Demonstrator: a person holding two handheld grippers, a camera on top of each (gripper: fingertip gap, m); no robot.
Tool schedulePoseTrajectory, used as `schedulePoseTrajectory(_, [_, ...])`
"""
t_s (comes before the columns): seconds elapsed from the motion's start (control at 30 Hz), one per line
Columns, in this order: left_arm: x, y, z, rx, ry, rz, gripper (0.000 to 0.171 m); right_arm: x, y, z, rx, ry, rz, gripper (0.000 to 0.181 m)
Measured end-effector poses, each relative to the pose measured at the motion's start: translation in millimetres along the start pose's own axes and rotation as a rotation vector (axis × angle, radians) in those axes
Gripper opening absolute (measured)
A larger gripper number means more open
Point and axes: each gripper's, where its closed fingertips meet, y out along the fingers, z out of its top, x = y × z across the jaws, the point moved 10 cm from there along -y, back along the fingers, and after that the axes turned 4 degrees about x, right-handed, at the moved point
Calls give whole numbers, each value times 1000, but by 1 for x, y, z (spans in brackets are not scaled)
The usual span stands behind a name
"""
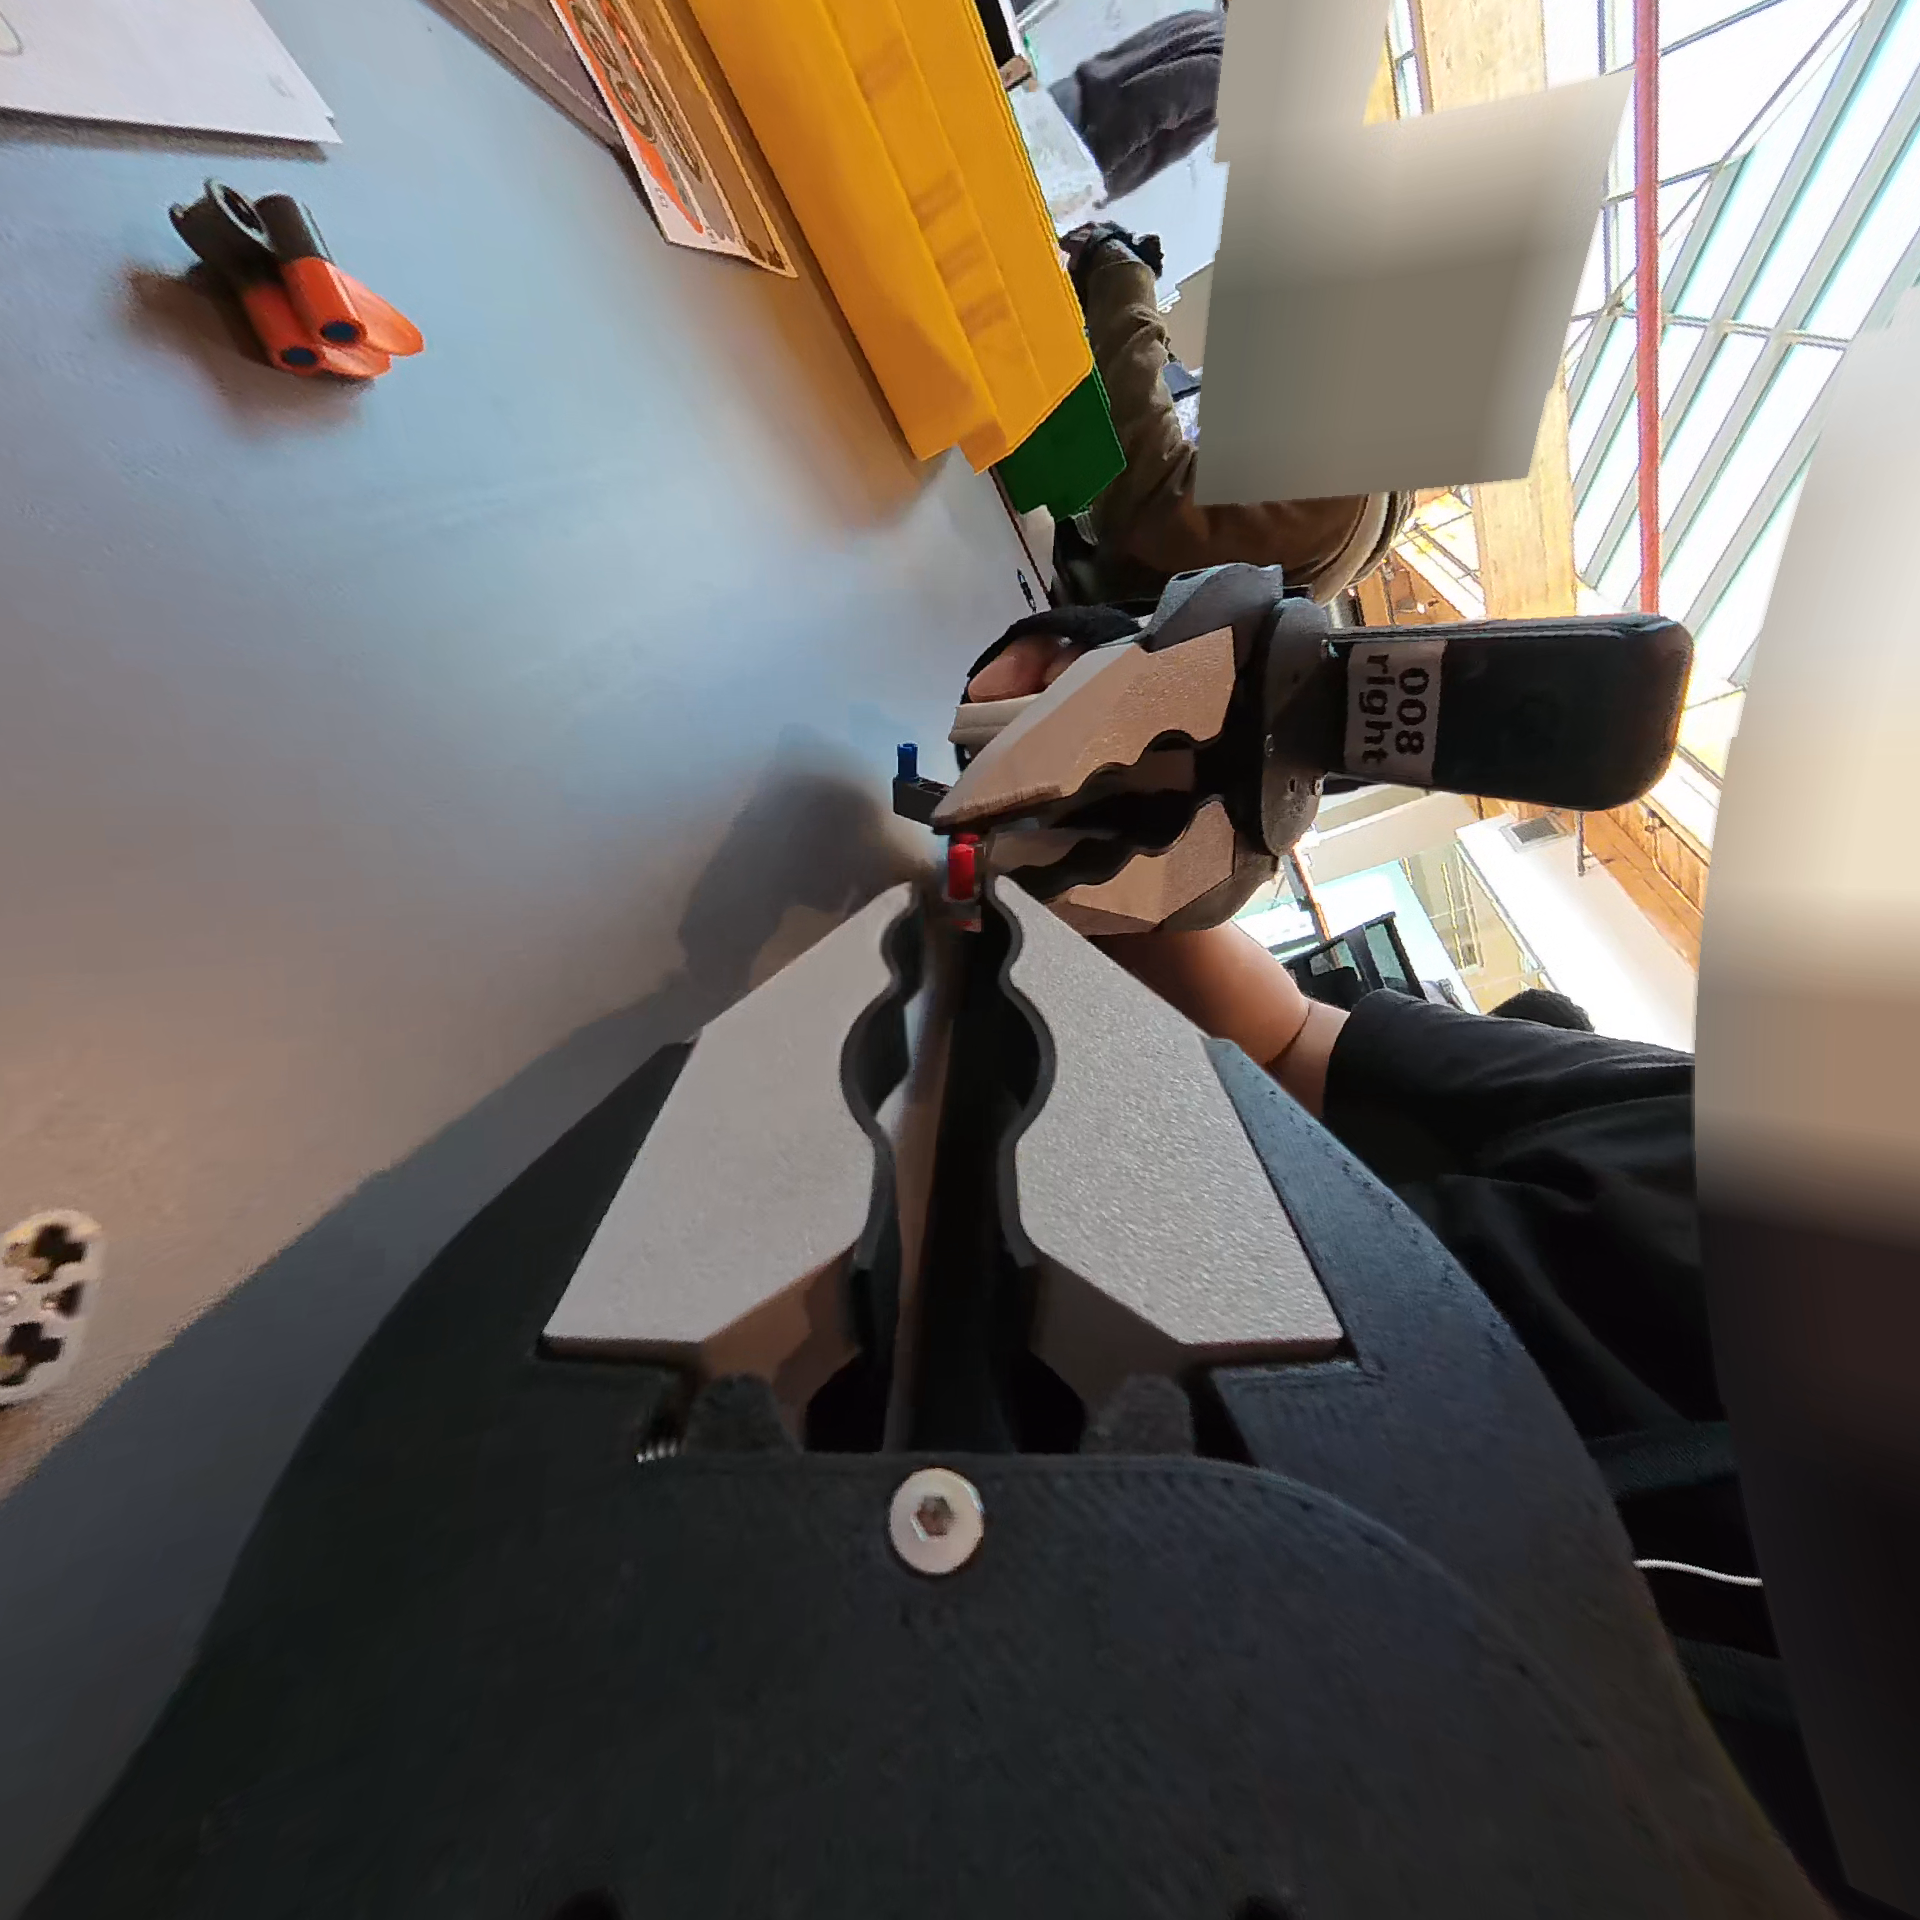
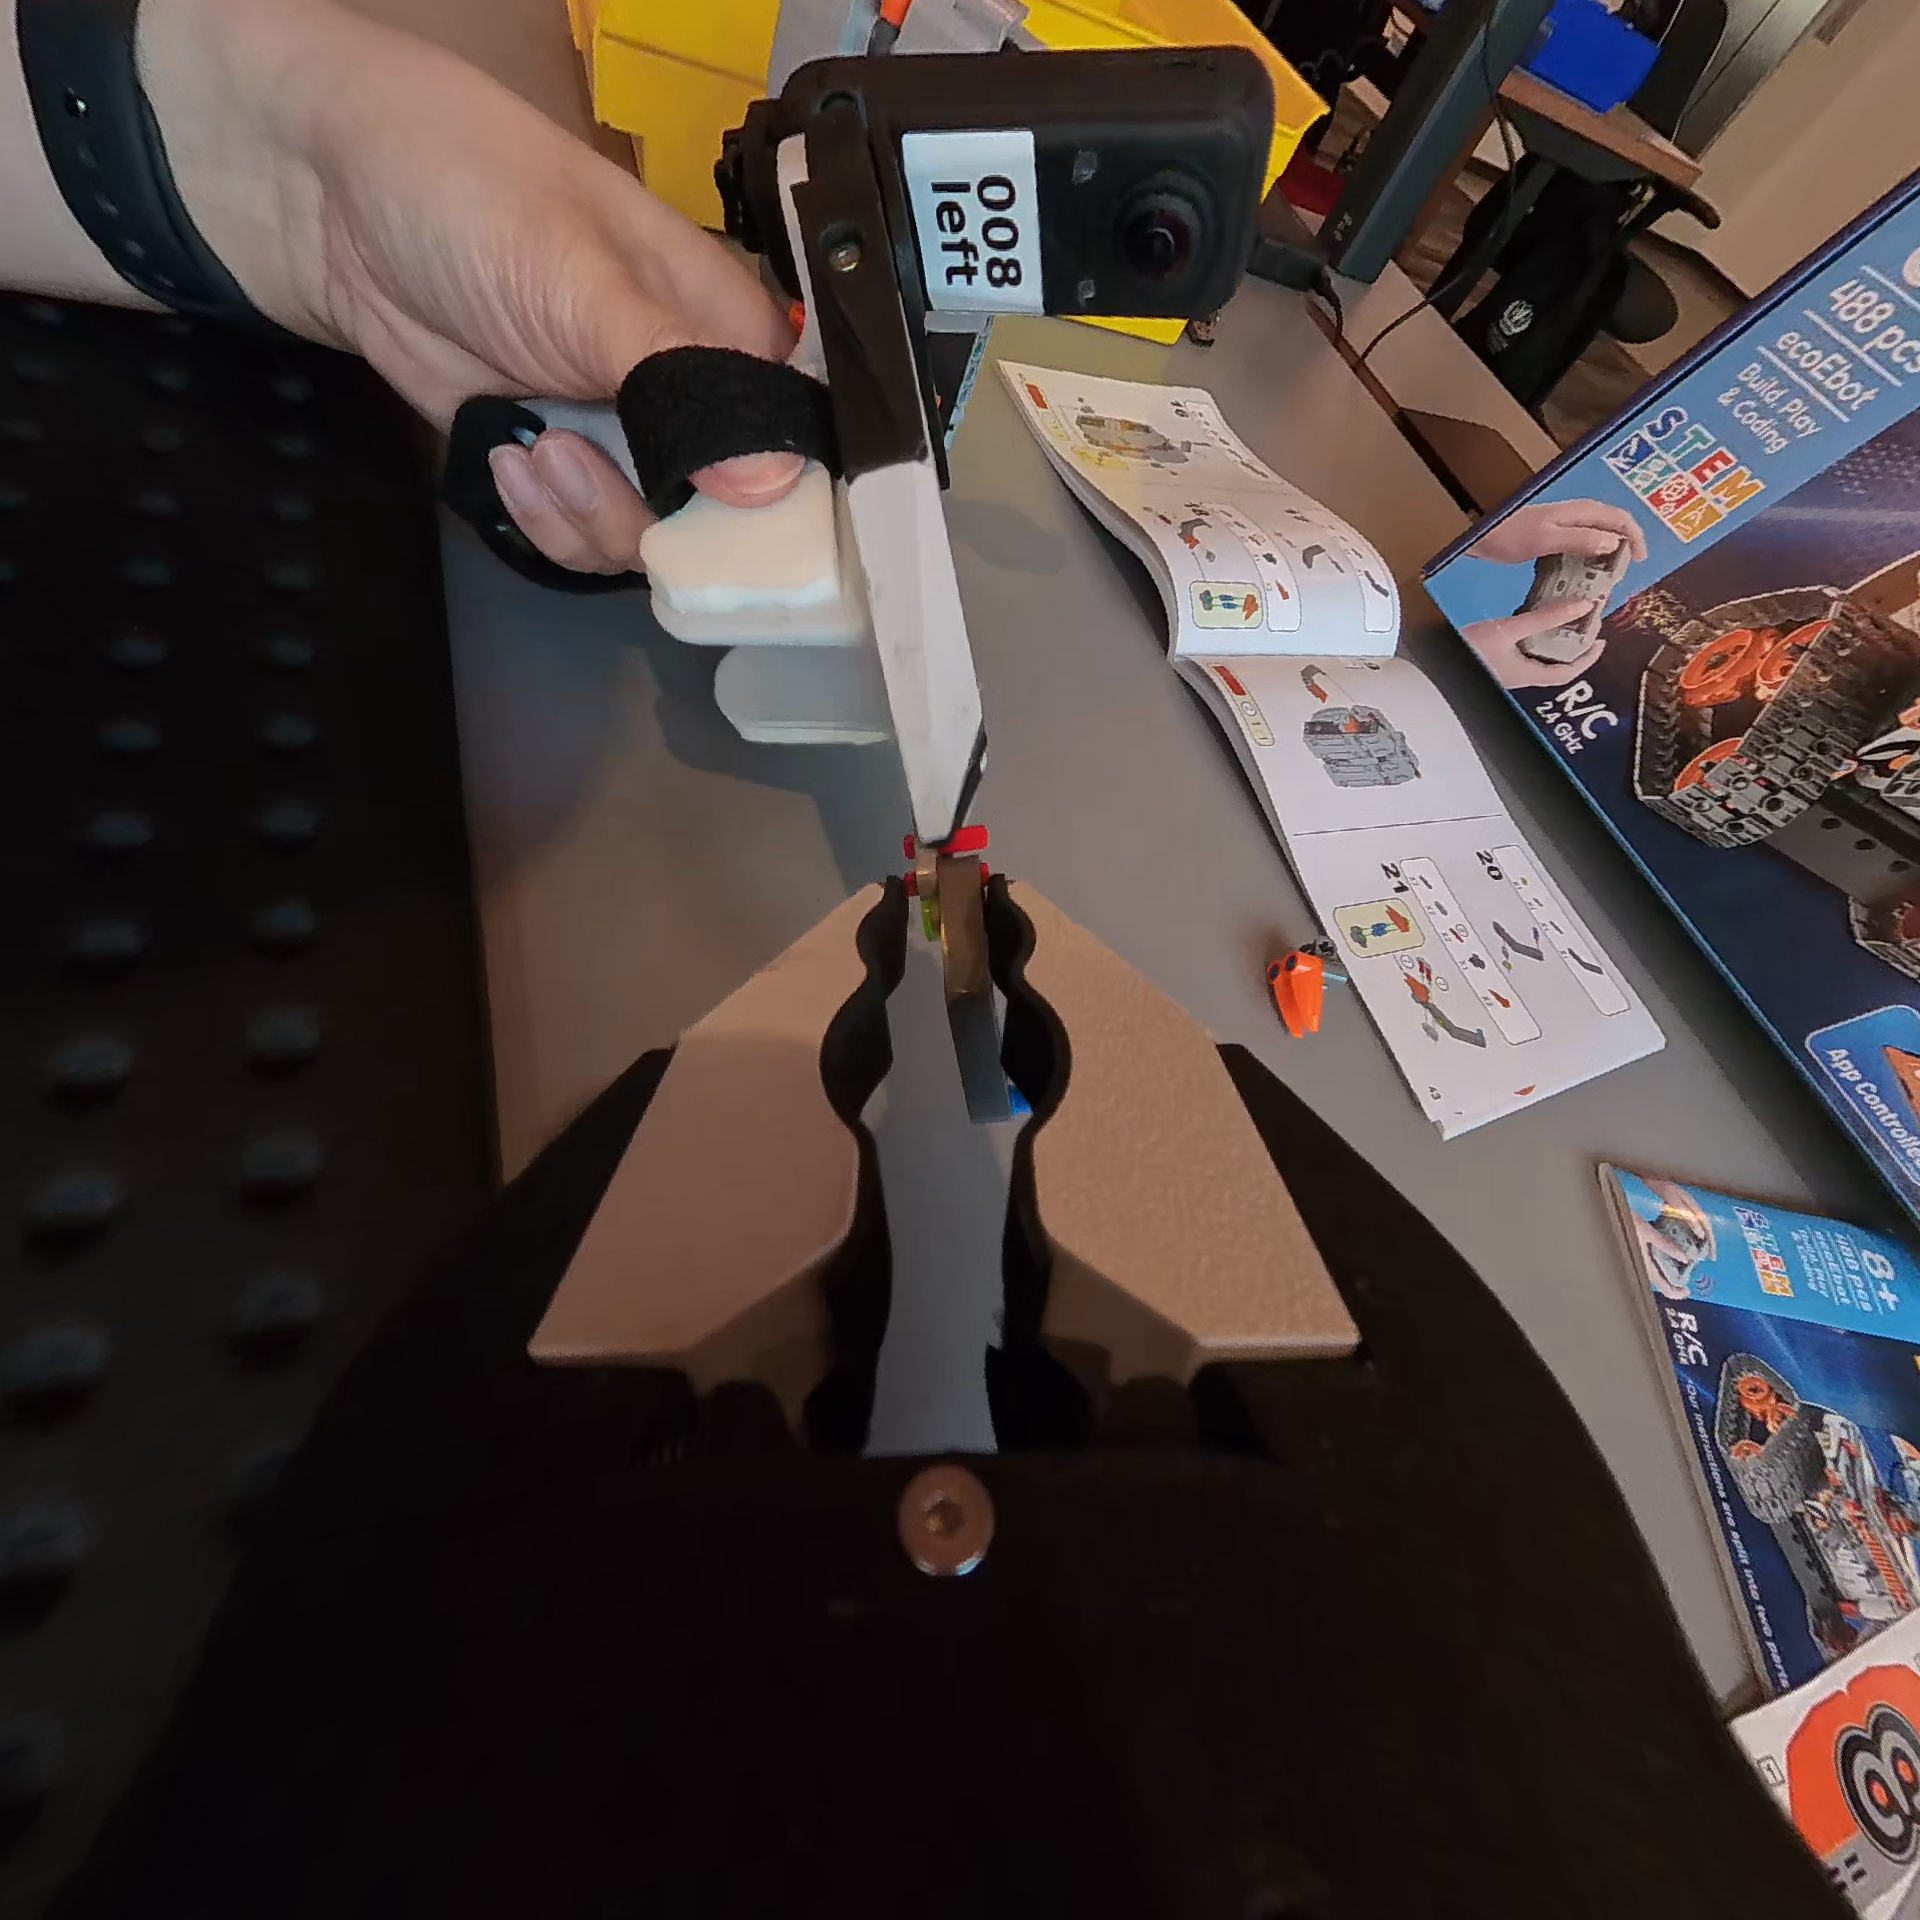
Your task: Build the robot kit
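My left gripper is shut on a small red pin at its fingertips. My right gripper is shut on a short grey building beam, held upright above the grey table. The beam carries red pins at its top end and a blue pin on its far end. The two grippers meet tip to tip, so the red pin touches the top of the beam. In the left wrist view the right gripper comes in from the right. In the right wrist view the left gripper comes down from above.
A small orange and black assembly lies on the table, also in the right wrist view. An open instruction booklet, a blue kit box and a second booklet lie right. Yellow bins stand behind. A black studded mat lies left. Only a small space, under 4 cm, lies between the two pairs of fingers.
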Motion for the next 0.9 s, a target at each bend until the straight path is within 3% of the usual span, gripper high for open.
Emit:
schedulePoseTrajectory(0.23, [-2,-1,0,27,-54,1,5,-4,-2,4,40,-21,-75,16])
schedulePoseTrajectory(0.47, [-1,1,-3,44,-59,13,5,-11,2,4,-53,-44,-148,22])
schedulePoseTrajectory(0.6, [0,2,-4,39,-41,32,5,-9,2,2,-48,22,-125,17])
schedulePoseTrajectory(0.9, [-3,2,-5,39,-47,58,5,-12,5,0,-90,-13,-150,18])
